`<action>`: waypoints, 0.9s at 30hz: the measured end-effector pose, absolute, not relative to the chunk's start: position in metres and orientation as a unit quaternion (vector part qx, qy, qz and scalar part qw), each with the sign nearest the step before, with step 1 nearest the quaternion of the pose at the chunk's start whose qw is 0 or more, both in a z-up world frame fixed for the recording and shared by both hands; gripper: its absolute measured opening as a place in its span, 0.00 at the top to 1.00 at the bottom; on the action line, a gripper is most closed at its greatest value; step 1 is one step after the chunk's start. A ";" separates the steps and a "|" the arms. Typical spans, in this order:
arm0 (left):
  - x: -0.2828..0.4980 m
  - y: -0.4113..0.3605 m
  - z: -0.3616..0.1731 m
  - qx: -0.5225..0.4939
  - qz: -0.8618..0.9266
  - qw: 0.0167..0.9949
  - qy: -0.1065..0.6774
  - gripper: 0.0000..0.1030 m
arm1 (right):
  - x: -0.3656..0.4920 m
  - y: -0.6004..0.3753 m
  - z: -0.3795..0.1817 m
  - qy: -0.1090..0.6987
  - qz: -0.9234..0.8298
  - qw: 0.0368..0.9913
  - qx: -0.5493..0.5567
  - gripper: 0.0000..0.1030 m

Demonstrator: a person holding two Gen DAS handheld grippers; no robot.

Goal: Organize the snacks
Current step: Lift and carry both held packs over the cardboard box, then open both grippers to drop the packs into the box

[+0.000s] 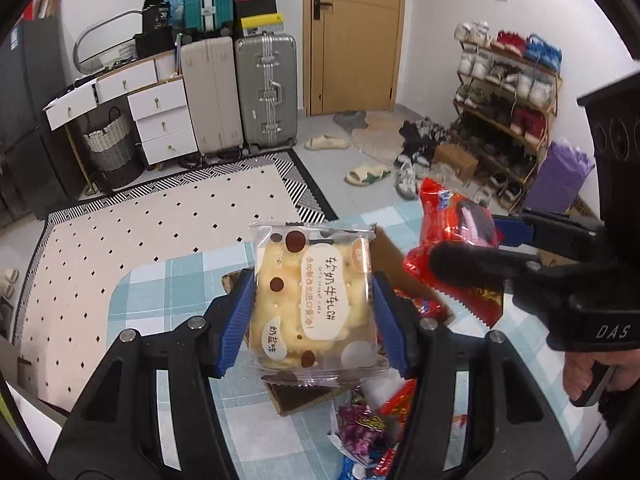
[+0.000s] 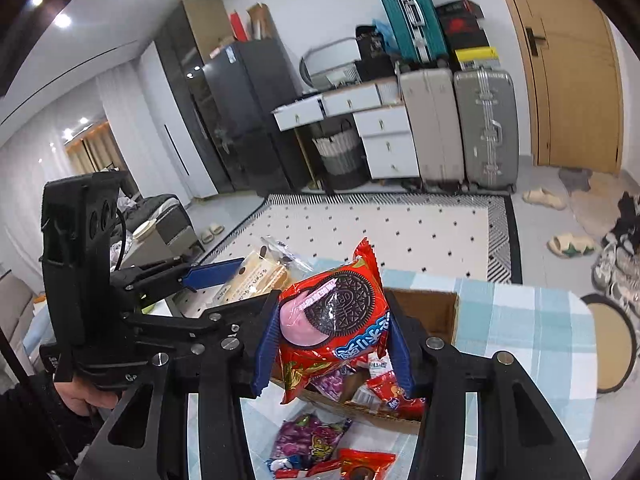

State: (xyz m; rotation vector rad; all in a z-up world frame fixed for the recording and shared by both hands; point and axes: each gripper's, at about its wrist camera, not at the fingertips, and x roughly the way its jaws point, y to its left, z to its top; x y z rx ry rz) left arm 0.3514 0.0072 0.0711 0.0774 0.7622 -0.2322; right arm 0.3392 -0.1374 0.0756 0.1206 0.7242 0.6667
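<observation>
My left gripper (image 1: 314,312) is shut on a clear packet of pale crackers (image 1: 316,300), its blue pads pressing both sides, held above the checked table. My right gripper (image 2: 332,340) is shut on a red cookie packet (image 2: 334,320) over an open cardboard box (image 2: 440,312) that holds more red and purple snack packs. In the left wrist view the right gripper (image 1: 516,248) comes in from the right with the red cookie packet (image 1: 456,232). In the right wrist view the left gripper (image 2: 212,274) shows at left with the cracker packet (image 2: 256,276).
Loose purple and red snack packs (image 2: 312,436) lie on the blue checked tablecloth (image 2: 520,320) in front of the box. Beyond the table are a dotted rug (image 1: 160,220), suitcases (image 1: 264,92), white drawers (image 1: 160,116), a shoe rack (image 1: 508,96) and a round stool (image 2: 612,344).
</observation>
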 end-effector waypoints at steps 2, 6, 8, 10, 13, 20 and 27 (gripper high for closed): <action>0.368 0.002 0.051 0.040 -0.119 0.911 0.392 0.46 | 0.352 -0.136 0.058 0.360 0.318 0.875 0.054 0.53; 0.400 0.002 0.011 0.026 -0.122 0.895 0.429 0.46 | 0.368 -0.134 0.021 0.390 0.308 0.866 0.050 0.53; 0.412 0.002 -0.005 0.024 -0.122 0.888 0.442 0.46 | 0.377 -0.132 0.003 0.408 0.309 0.858 0.049 0.53; 0.420 0.002 -0.021 0.025 -0.119 0.885 0.450 0.46 | 0.383 -0.129 -0.011 0.417 0.309 0.854 0.046 0.53; 0.431 0.004 -0.041 0.019 -0.119 0.880 0.460 0.46 | 0.392 -0.127 -0.026 0.426 0.311 0.848 0.047 0.53; 0.439 0.007 -0.065 0.031 -0.095 0.883 0.459 0.34 | 0.397 -0.124 -0.039 0.425 0.311 0.849 0.040 0.49; 0.409 0.031 -0.049 -0.011 -0.088 0.892 0.443 0.24 | 0.375 -0.133 -0.019 0.403 0.306 0.862 0.039 0.49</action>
